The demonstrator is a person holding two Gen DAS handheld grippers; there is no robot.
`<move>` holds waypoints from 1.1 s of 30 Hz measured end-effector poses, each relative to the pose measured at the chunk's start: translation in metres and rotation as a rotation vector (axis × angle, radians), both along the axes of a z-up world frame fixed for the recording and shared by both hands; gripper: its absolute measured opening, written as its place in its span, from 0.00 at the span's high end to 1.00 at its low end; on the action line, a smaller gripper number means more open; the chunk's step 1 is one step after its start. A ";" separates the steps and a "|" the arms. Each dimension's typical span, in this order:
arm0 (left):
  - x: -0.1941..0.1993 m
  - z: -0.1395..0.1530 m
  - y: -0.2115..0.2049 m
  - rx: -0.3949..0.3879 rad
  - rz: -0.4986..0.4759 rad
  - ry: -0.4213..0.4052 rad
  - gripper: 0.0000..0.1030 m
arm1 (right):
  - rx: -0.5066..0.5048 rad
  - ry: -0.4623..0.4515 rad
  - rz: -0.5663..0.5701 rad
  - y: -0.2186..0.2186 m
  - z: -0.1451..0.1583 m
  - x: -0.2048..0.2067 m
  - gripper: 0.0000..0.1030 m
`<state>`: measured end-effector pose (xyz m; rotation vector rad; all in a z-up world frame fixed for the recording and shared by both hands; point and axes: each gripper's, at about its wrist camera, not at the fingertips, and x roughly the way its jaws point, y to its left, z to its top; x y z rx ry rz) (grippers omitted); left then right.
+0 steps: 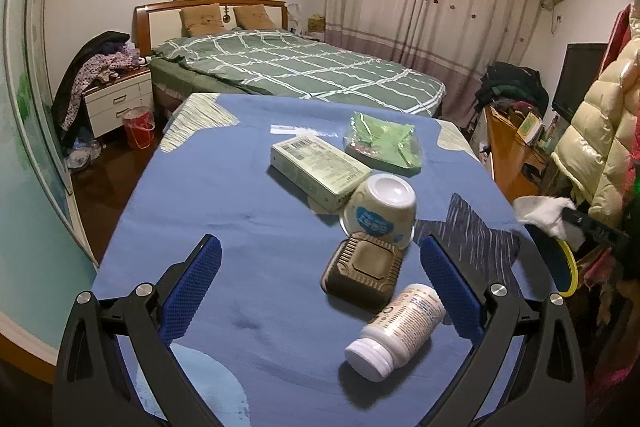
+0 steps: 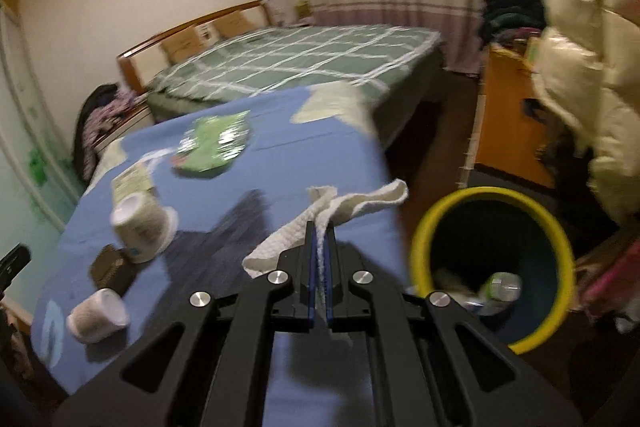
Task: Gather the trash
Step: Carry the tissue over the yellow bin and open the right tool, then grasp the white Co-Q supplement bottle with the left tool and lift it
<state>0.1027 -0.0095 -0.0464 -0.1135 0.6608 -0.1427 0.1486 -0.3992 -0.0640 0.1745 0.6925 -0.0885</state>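
Observation:
My left gripper (image 1: 320, 259) is open and empty above the blue tablecloth (image 1: 224, 211). Between its fingers lie a brown ribbed tray (image 1: 362, 273) and a white pill bottle (image 1: 394, 331) on its side. Beyond them are an overturned white cup (image 1: 380, 213), a pale green box (image 1: 318, 169) and a green plastic packet (image 1: 382, 141). My right gripper (image 2: 320, 231) is shut on a white paper towel (image 2: 340, 215), held near the table's right edge, left of the yellow-rimmed bin (image 2: 492, 271). The towel (image 1: 546, 213) also shows at the right of the left wrist view.
The bin holds a bottle (image 2: 502, 287) and other trash. A bed (image 1: 288, 67) stands beyond the table. A wooden desk (image 2: 512, 131) and a cream puffer jacket (image 2: 580, 75) are on the right. A red bucket (image 1: 138, 127) stands by the nightstand.

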 end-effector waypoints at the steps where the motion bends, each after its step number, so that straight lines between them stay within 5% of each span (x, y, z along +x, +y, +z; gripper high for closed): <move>1: 0.000 -0.001 -0.003 0.002 -0.007 0.003 0.05 | 0.001 0.001 -0.021 -0.008 -0.001 -0.002 0.97; 14: 0.004 -0.013 -0.026 0.023 -0.065 0.040 0.05 | -0.037 0.127 -0.281 -0.103 -0.051 0.007 0.95; 19: 0.006 -0.019 -0.034 0.029 -0.085 0.057 0.05 | -0.043 0.155 -0.335 -0.114 -0.065 0.008 0.71; 33: 0.008 -0.046 -0.053 0.056 -0.136 0.123 0.05 | -0.029 0.137 -0.299 -0.101 -0.065 0.008 0.68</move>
